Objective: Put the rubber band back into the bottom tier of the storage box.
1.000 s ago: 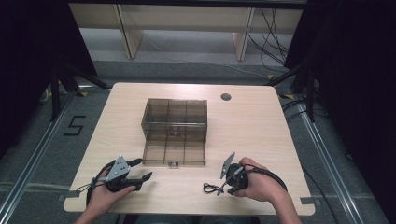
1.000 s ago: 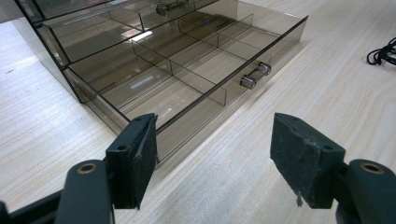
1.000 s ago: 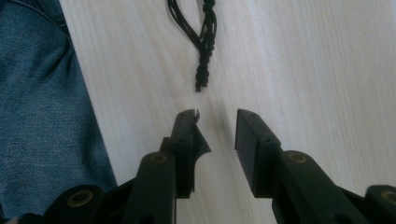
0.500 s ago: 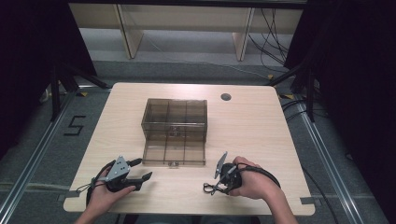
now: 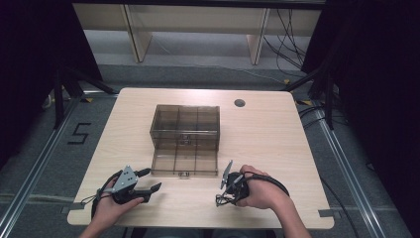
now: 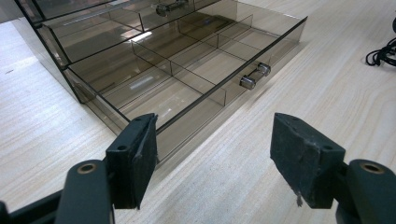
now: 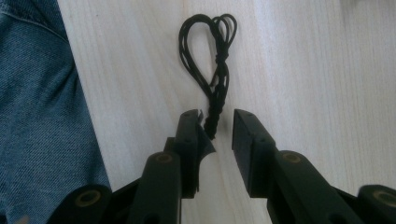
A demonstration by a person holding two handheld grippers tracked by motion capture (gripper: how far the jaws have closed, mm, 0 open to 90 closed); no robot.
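Note:
A smoky see-through drawer box (image 5: 185, 119) stands mid-table with its bottom drawer (image 5: 184, 161) pulled out toward me; the divided drawer (image 6: 187, 79) looks empty. My left gripper (image 5: 152, 180) rests at the front left, open (image 6: 212, 154), nothing between its pads. A small bundle of black cord (image 7: 210, 60) lies near the table's front edge (image 5: 220, 200). My right gripper (image 5: 225, 194) points down at it. Its jaws (image 7: 217, 121) have just been closing, and the cord's knotted end sits between them with a gap still on the right side.
The wooden table (image 5: 277, 144) has a round cable hole (image 5: 239, 103) at the back right. Blue denim of the person's leg (image 7: 37, 116) lies just past the table's front edge. Shelf legs and cables stand on the floor behind the table.
The right hand has shifted left over the black cord and its jaws have narrowed around the cord's end. The left gripper has stayed put.

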